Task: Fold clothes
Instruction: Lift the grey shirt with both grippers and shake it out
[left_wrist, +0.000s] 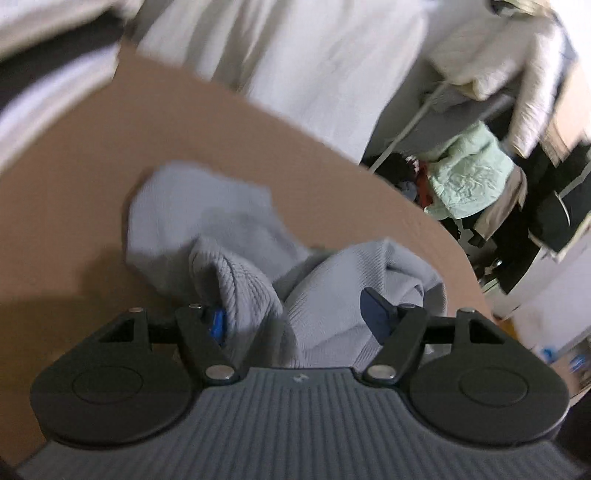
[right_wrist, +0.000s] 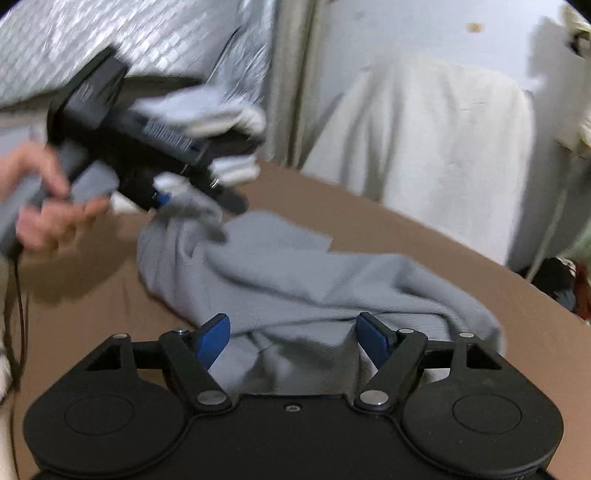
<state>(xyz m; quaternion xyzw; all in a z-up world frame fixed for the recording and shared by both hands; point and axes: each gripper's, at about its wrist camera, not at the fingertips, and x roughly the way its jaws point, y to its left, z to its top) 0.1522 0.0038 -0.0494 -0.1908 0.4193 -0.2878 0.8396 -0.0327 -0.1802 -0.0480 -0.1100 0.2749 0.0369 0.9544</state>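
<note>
Bunching on the brown table (right_wrist: 424, 236), grey garment (right_wrist: 295, 273) sits crumpled btwn my 2 grippers. Left gripper (left_wrist: 299, 314) and right gripper (right_wrist: 291, 332) both spread w/ cloth between fingers, prob to lift & straighten.

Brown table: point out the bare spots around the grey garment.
The brown table is bare left of the grey garment, and along its far edge toward the white cloth. Crowded near both grippers, where the garment bunches.
</note>
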